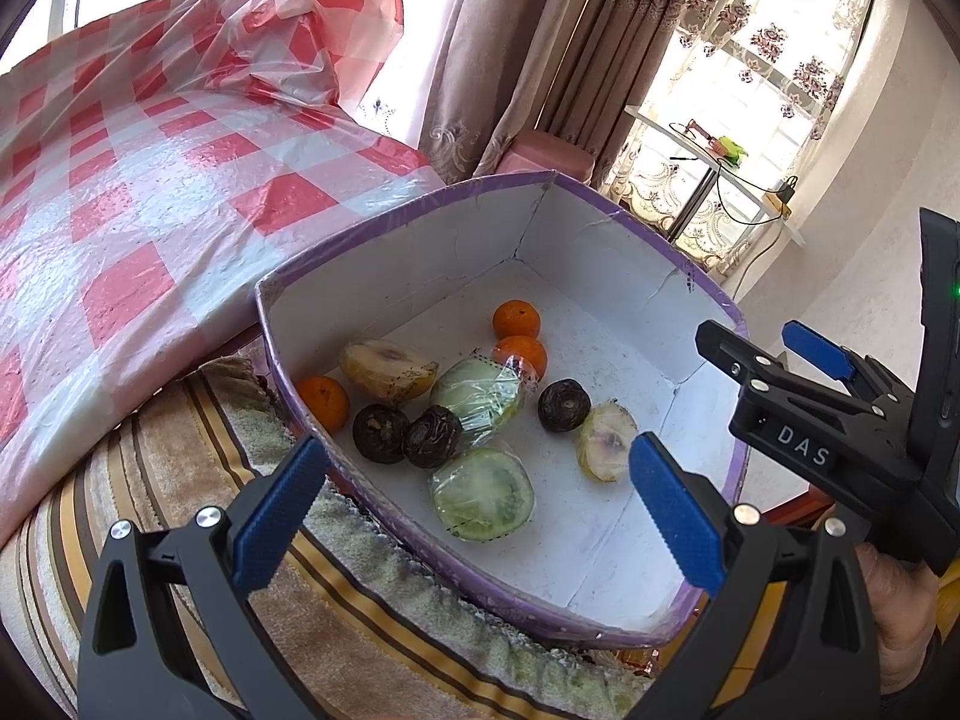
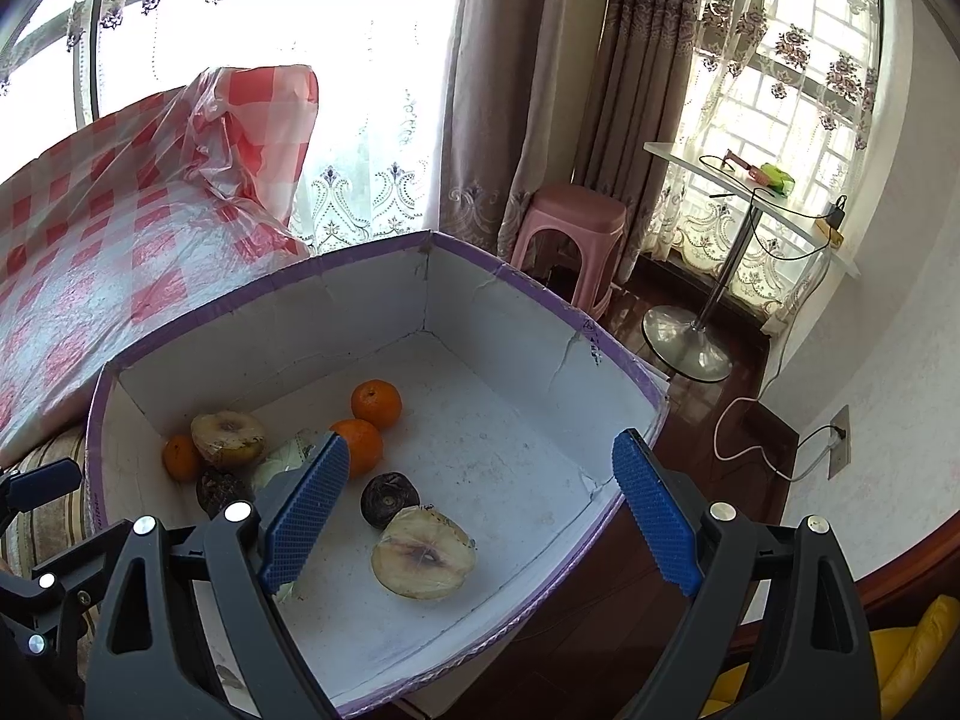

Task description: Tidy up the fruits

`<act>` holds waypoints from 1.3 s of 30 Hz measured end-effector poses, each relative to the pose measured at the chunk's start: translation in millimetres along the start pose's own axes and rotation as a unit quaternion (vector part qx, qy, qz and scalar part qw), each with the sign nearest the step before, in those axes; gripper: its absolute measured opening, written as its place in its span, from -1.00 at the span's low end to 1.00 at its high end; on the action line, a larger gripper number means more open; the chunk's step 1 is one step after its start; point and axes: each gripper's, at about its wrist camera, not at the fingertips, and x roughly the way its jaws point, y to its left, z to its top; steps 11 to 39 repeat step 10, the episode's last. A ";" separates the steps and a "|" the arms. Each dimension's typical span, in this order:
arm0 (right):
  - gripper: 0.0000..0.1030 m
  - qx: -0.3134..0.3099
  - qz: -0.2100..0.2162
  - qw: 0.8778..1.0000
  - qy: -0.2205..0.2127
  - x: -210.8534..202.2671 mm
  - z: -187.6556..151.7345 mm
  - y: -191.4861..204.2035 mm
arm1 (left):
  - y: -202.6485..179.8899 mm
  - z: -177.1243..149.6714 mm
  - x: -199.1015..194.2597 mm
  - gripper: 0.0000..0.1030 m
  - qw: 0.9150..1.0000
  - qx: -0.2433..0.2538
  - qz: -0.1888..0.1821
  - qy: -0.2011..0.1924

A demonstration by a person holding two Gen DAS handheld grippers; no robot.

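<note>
- Left gripper (image 1: 477,495) spread wide, empty; green half (image 1: 483,495) between its fingers.
- Right gripper (image 2: 480,510) spread, empty, above pear half (image 2: 423,555).
- Best: descend straight, squeeze softly; wrap looks slippery.

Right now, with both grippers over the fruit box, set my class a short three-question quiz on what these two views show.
1. How many oranges lie in the box?
2. True or false: the left gripper is shut on a fruit.
3. Which lies nearest the right gripper: (a) an orange, (b) the cut pale fruit half, (c) the pink stool?

Key:
1. Three.
2. False: both grippers are open and hold nothing.
3. (b).
</note>
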 end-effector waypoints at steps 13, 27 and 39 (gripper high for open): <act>0.68 -0.008 0.052 0.999 -0.010 -19.1 7.5 22.7 | 19.6 5.7 -49.9 0.97 0.999 -0.029 0.014 -0.034; 0.68 -0.008 0.052 0.999 -0.010 -19.1 7.5 22.7 | 19.6 5.7 -49.9 0.97 0.999 -0.029 0.014 -0.034; 0.68 -0.008 0.052 0.999 -0.010 -19.1 7.5 22.7 | 19.6 5.7 -49.9 0.97 0.999 -0.029 0.014 -0.034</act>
